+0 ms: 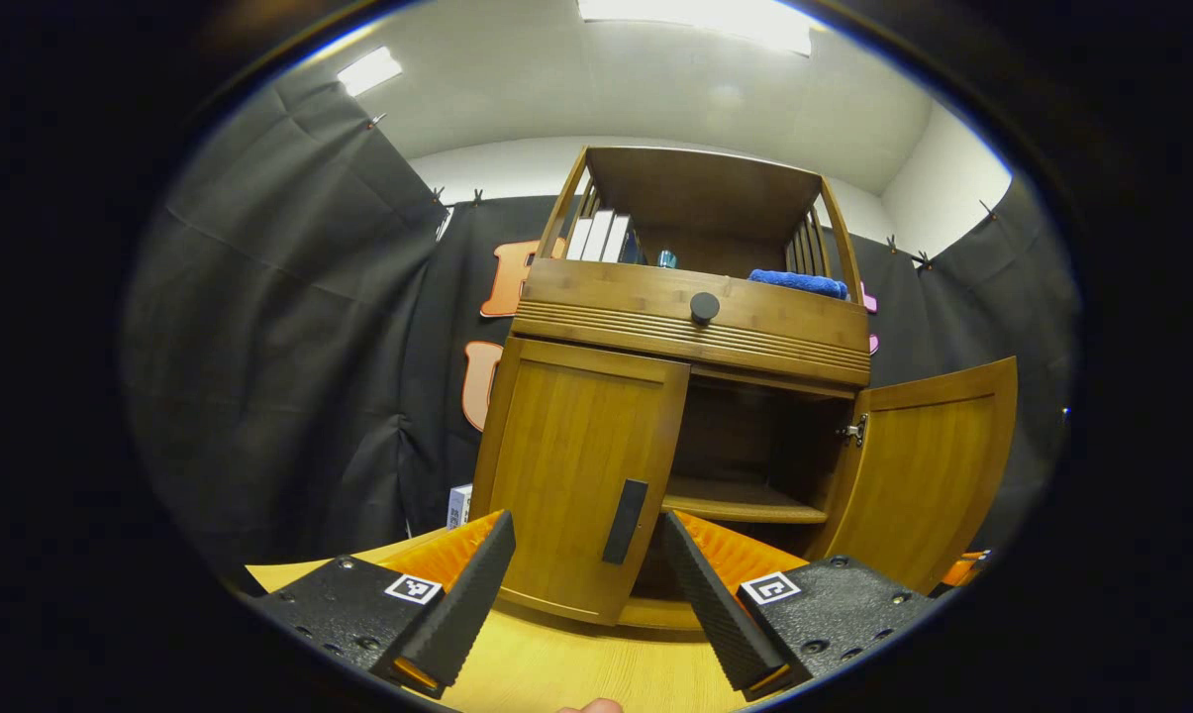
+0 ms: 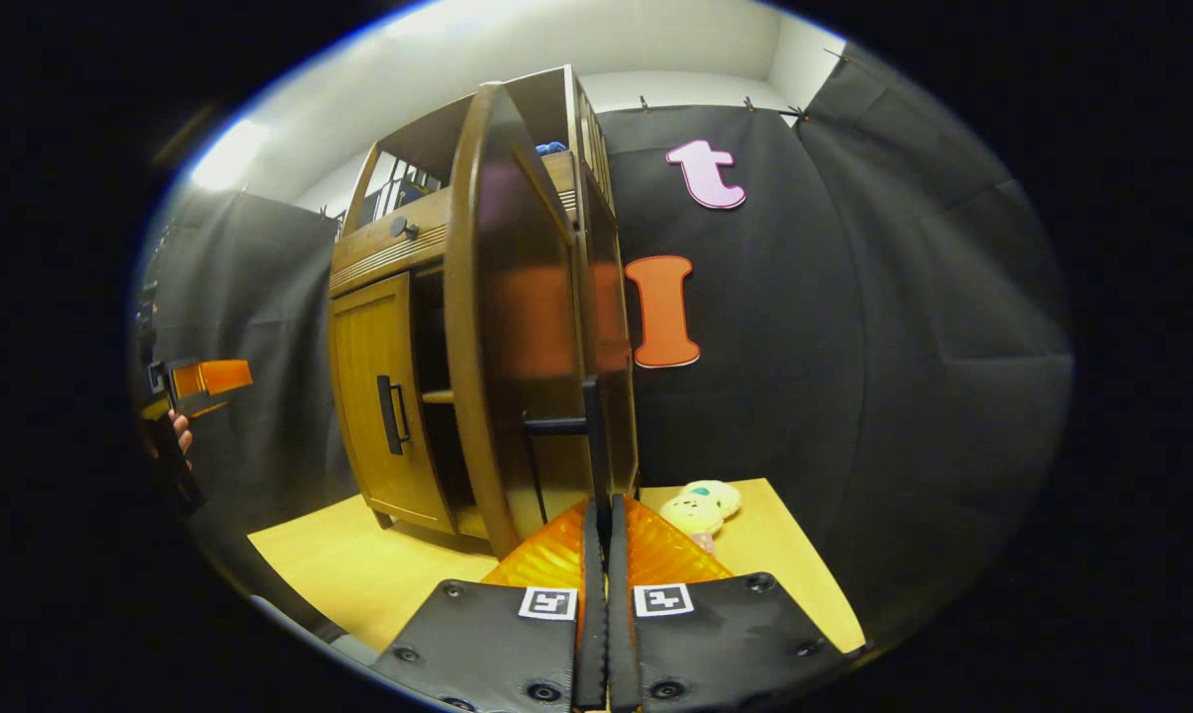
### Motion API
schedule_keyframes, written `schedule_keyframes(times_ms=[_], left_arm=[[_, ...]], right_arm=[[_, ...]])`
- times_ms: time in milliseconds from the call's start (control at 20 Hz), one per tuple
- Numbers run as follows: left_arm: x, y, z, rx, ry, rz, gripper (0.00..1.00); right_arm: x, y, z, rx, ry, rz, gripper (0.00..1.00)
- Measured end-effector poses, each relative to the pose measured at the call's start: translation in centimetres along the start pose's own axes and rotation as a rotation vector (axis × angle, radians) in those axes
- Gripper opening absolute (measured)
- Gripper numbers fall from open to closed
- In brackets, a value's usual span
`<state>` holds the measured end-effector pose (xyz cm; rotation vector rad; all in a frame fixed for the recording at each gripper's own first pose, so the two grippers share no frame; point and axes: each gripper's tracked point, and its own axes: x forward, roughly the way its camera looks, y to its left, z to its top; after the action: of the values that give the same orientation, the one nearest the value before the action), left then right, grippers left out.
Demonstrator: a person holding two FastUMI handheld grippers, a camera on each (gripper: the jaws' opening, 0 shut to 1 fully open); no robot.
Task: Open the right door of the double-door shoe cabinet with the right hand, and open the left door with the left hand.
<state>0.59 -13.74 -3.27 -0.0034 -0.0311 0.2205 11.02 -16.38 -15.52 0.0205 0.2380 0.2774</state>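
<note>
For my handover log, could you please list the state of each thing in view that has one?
Right door: swung wide open.
Left door: closed.
Drawer: closed.
Left gripper: open, in front of the left door's handle.
Right gripper: shut, at the right door's handle.

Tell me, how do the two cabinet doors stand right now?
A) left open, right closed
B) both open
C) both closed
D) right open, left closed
D: in the left gripper view the right door is swung wide, baring a shelf, while the left door sits closed.
</note>
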Motion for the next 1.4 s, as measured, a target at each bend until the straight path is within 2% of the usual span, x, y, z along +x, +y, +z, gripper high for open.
schedule_keyframes(times_ms=[100, 150, 200, 250, 300, 350, 400, 450, 650, 750, 800, 950, 1100, 1300, 1350, 1400], left_arm=[[0.4, -0.9, -0.2, -0.007, 0.005, -0.032, 0.92], [0.5, -1.3, -0.2, -0.009, 0.005, -0.046, 0.92], [0.6, -1.7, -0.2, -0.012, 0.004, -0.062, 0.92], [0.7, -2.2, -0.3, -0.015, 0.005, -0.079, 0.93], [0.8, -2.6, -0.4, -0.019, 0.008, -0.094, 0.95], [0.8, -3.1, -0.6, -0.022, 0.012, -0.111, 0.92], [0.8, -3.5, -0.7, -0.025, 0.015, -0.125, 0.92], [1.0, -3.8, -0.8, -0.027, 0.017, -0.135, 0.92], [1.2, -4.3, -1.2, -0.034, 0.026, -0.156, 0.92], [0.9, -4.2, -1.3, -0.034, 0.032, -0.156, 0.92], [0.7, -4.0, -1.3, -0.034, 0.033, -0.154, 0.95], [-0.1, -2.9, -1.3, -0.031, 0.03, -0.135, 0.95], [0.0, -1.7, -1.4, -0.02, 0.038, -0.13, 0.98], [1.6, 0.2, -0.9, -0.002, 0.024, -0.153, 0.92], [2.4, 0.6, -0.6, 0.004, 0.02, -0.168, 0.92], [3.1, 1.0, -0.3, 0.009, 0.015, -0.182, 0.92]], right_arm=[[-1.8, -0.5, 0.4, 0.022, -0.01, -0.029, 0.1], [-2.6, -1.1, 0.8, 0.035, -0.015, -0.057, 0.08], [-3.5, -1.7, 1.3, 0.054, -0.022, -0.084, 0.14], [-4.4, -2.1, 1.8, 0.075, -0.034, -0.112, 0.14], [-5.3, -2.3, 2.4, 0.09, -0.046, -0.139, 0.07], [-6.1, -2.5, 2.8, 0.093, -0.056, -0.163, 0.0], [-7.0, -2.8, 3.0, 0.091, -0.063, -0.197, 0.08], [-7.8, -2.8, 3.2, 0.089, -0.068, -0.22, 0.08], [-9.3, 0.4, 4.3, 0.024, -0.063, -0.232, 0.07], [-9.4, 2.9, 5.0, 0.001, -0.051, -0.214, 0.07], [-9.2, 4.6, 5.7, -0.008, -0.055, -0.179, 0.08], [-7.8, 9.3, 6.9, -0.028, -0.09, -0.067, 0.08], [-6.4, 13.0, 7.2, -0.023, -0.104, 0.006, 0.08], [-4.5, 16.2, 7.2, -0.023, -0.14, 0.027, 0.08], [-3.8, 16.5, 7.2, -0.02, -0.149, 0.014, 0.01], [-3.4, 17.0, 7.2, -0.017, -0.154, 0.002, 0.01]])
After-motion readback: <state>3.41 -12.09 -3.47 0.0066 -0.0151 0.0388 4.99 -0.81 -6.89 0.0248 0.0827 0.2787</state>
